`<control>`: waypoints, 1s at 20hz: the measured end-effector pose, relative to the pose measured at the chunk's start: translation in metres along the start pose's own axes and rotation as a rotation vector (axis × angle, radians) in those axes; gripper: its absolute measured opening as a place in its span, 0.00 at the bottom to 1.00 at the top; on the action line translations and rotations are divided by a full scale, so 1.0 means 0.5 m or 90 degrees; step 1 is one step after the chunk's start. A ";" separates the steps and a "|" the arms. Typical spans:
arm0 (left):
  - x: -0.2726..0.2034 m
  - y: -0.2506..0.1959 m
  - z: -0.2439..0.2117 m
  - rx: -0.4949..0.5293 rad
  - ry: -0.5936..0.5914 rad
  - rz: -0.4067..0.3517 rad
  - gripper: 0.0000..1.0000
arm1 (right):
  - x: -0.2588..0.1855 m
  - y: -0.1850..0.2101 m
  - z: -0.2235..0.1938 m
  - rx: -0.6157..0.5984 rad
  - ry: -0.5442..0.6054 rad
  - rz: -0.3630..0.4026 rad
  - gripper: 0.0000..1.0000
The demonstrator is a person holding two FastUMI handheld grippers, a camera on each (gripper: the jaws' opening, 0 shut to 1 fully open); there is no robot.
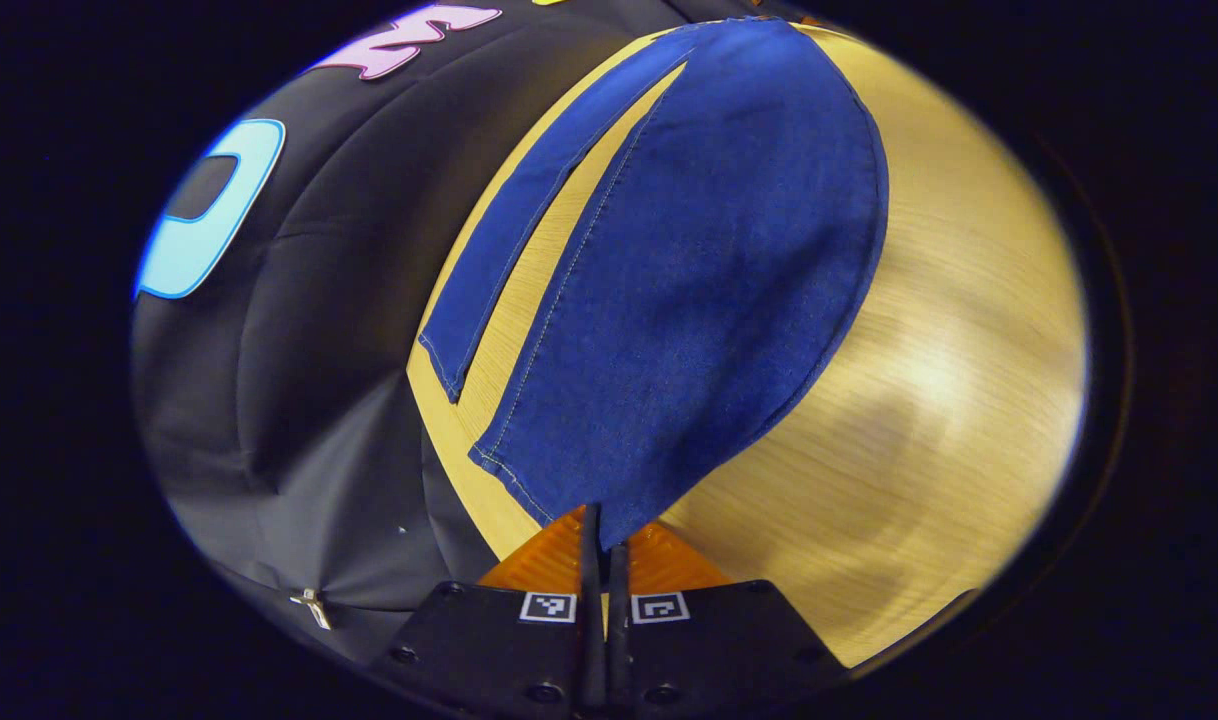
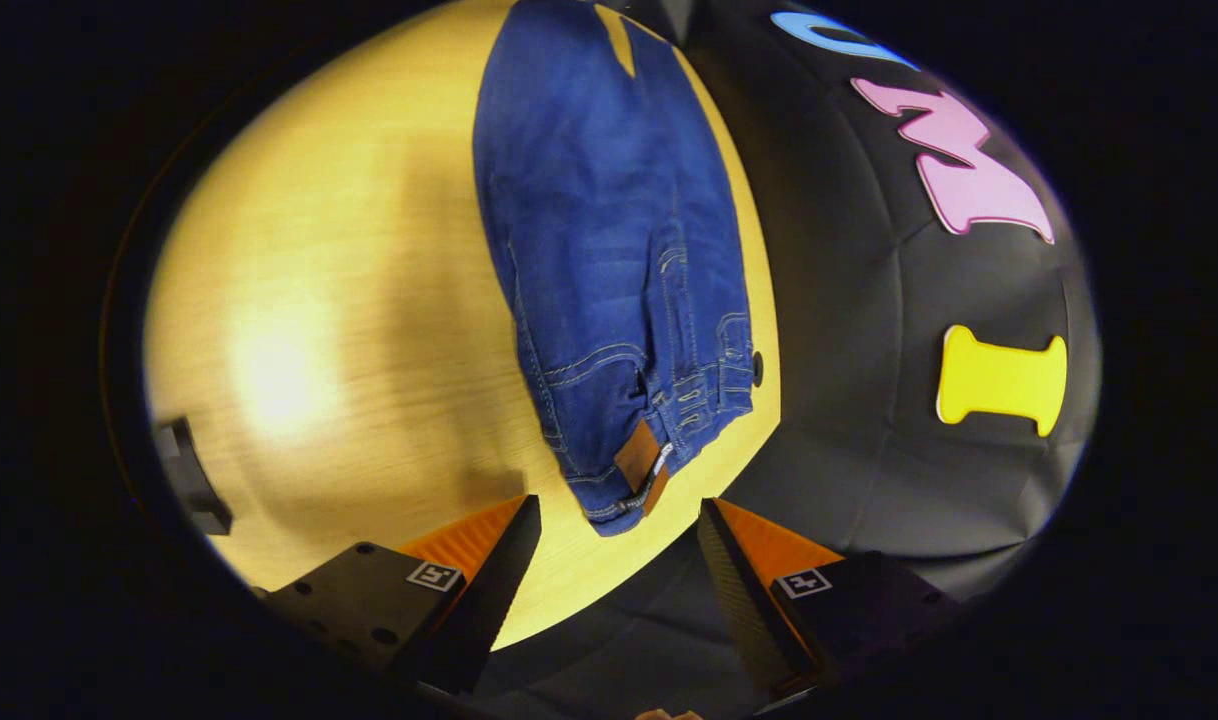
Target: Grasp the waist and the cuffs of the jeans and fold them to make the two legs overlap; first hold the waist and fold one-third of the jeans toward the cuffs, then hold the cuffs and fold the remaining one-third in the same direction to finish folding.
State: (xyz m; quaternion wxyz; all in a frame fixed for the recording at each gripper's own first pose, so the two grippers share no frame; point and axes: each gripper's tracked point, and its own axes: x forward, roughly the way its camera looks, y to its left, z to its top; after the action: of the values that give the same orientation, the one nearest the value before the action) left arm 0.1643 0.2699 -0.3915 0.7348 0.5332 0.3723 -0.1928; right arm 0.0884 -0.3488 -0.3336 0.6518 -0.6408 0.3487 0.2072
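1. Writing first: a brown leather patch [image 2: 637, 455] sits on the waistband of the jeans [image 2: 609, 260] in the right gripper view, but whatever is on it is too small to read. A small pale tag peeks out just beside the patch, unreadable too.
2. Each gripper body carries square black-and-white markers near its fingers; they are patterns, not words.
3. In the right gripper view the jeans run lengthwise straight away from the fingers: waist nearest, legs stretching off to the far end of the wooden table [image 2: 299, 330].
4. The right gripper [image 2: 619, 540] hangs spread wide, nothing between its fingers; the waistband corner lies just ahead of the gap, not touching either finger.
5. In the left gripper view it's the other end: the cuffs come toward the fingers, long axis again running away from them.
6. The left gripper [image 1: 605, 545] is clenched, fingers drawn together, with the hem of the near leg [image 1: 709, 290] running right down to the fingertips. It looks pinched, though the actual contact is hidden under the cloth.
7. The far leg [image 1: 529, 220] lies to the left of the fingers, separate, a strip of bare table between the two.
8. Count: one pair of jeans, two legs, two cuffs, one patch, two grippers.
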 end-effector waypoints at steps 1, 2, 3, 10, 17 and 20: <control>0.001 -0.001 0.000 0.002 0.004 0.000 0.06 | 0.017 0.003 0.006 -0.024 -0.004 -0.002 0.97; -0.001 0.000 0.001 0.006 0.008 -0.001 0.06 | 0.022 -0.010 0.019 -0.048 -0.018 -0.024 0.97; -0.001 -0.002 0.000 0.009 0.012 -0.002 0.06 | 0.041 -0.021 0.034 -0.071 -0.030 -0.046 0.93; 0.001 -0.002 0.000 0.012 0.032 0.032 0.06 | 0.114 -0.030 0.048 -0.116 -0.065 -0.107 0.68; 0.004 0.001 0.002 -0.031 0.035 0.050 0.06 | 0.134 -0.033 0.044 -0.110 -0.086 -0.116 0.14; 0.005 0.000 0.001 -0.048 0.036 0.061 0.06 | 0.140 -0.028 0.037 -0.075 -0.085 -0.065 0.08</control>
State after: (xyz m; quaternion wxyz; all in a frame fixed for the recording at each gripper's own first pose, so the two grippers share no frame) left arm 0.1660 0.2699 -0.3932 0.7518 0.5277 0.3742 -0.1280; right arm 0.1489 -0.3444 -0.3757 0.6443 -0.6800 0.2583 0.2360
